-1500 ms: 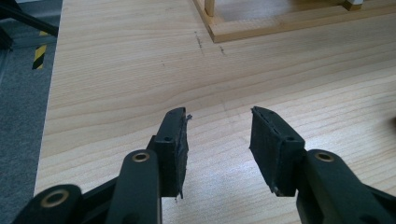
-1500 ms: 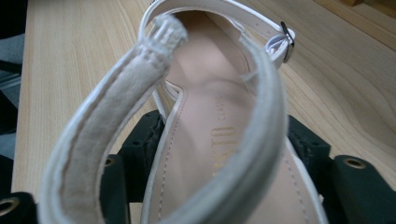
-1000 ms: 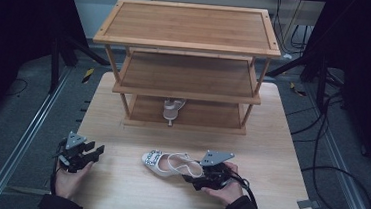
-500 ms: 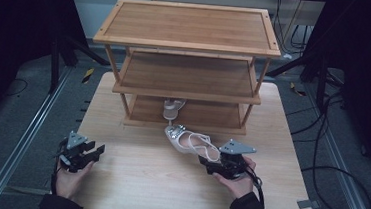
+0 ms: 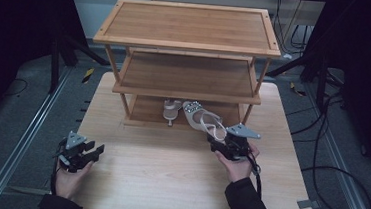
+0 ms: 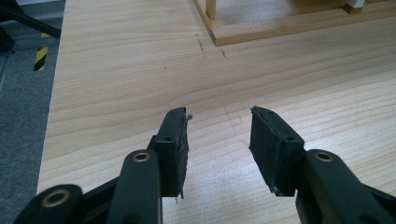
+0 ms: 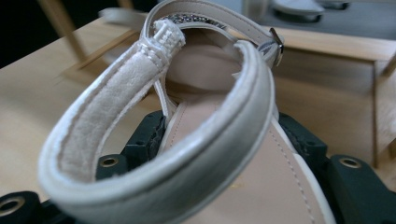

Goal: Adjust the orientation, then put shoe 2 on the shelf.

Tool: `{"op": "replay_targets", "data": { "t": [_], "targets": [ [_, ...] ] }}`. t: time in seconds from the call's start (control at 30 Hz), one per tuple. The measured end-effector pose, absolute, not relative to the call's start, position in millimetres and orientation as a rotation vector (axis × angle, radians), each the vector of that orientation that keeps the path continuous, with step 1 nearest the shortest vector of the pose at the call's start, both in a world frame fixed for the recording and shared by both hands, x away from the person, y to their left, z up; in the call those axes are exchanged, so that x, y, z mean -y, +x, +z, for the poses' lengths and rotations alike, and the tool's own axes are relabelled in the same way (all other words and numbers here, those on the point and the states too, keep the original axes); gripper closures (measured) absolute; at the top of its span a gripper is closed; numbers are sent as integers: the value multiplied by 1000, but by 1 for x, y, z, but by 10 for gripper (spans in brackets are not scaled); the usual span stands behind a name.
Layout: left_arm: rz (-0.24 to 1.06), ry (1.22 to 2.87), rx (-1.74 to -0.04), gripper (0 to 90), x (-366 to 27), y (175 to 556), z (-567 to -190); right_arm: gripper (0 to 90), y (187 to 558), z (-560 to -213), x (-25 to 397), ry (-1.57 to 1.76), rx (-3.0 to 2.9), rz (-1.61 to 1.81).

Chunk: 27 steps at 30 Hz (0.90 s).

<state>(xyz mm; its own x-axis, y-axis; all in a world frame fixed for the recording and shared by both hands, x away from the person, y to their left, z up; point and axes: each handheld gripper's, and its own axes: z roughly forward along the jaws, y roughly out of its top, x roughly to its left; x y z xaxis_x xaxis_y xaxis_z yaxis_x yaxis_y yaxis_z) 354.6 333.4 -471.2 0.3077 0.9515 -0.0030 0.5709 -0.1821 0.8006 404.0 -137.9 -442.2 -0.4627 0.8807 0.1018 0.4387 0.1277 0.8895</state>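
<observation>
The right gripper (image 5: 222,146), lying right of centre in the high view, is clamping the heel end of a pale sandal (image 5: 203,119); in the right gripper view its two black jaws are pressing against either side of the sole (image 7: 233,186), low in the frame. The sandal is stretching from the gripper toward the upper left of the high view, its jewelled toe reaching over the front edge of the bottom shelf of a wooden rack (image 5: 188,47). Its ankle strap (image 7: 154,116) is looping across the middle of the right gripper view, with a small metal buckle (image 7: 275,45) at the upper right. A second sandal (image 5: 171,108) is lying on that bottom shelf, just left of the held one's toe. The person's right hand (image 5: 239,164) is cupping the gripper from below, a dark sleeve (image 5: 248,205) running to the lower edge of the frame.

The left gripper (image 5: 89,153) is sitting at the lower left of the high view, well apart from the rack and both sandals. In the left gripper view its jaws are standing apart with nothing between them, above bare table (image 6: 116,70). The left hand (image 5: 70,178) is holding it from below. The rack's base rail (image 6: 299,23) is crossing the upper right of the left gripper view.
</observation>
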Motion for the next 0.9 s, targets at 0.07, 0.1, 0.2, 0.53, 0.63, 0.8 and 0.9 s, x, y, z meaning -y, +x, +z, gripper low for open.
{"op": "replay_targets", "data": {
  "t": [0.07,0.1,0.2,0.53,0.63,0.8,0.9],
  "targets": [
    [669,1864,-1360,554,-336,355,-472,416,419,-442,131,1307,-1903,1277],
    [668,1861,-1365,555,-336,355,-472,416,424,-442,128,1324,-1889,1277],
    [672,1853,-1363,555,-337,354,-471,416,439,-445,119,1351,-1854,1257],
    [673,1862,-1357,556,-334,354,-471,416,470,-467,101,1469,-1780,1209],
    [672,1865,-1361,556,-334,355,-472,416,479,-471,98,1505,-1732,1198],
    [675,1868,-1359,557,-334,356,-471,415,492,-476,93,1537,-1693,1165],
    [677,1872,-1358,558,-334,356,-472,415,496,-481,89,1547,-1700,1164]
  ]
}}
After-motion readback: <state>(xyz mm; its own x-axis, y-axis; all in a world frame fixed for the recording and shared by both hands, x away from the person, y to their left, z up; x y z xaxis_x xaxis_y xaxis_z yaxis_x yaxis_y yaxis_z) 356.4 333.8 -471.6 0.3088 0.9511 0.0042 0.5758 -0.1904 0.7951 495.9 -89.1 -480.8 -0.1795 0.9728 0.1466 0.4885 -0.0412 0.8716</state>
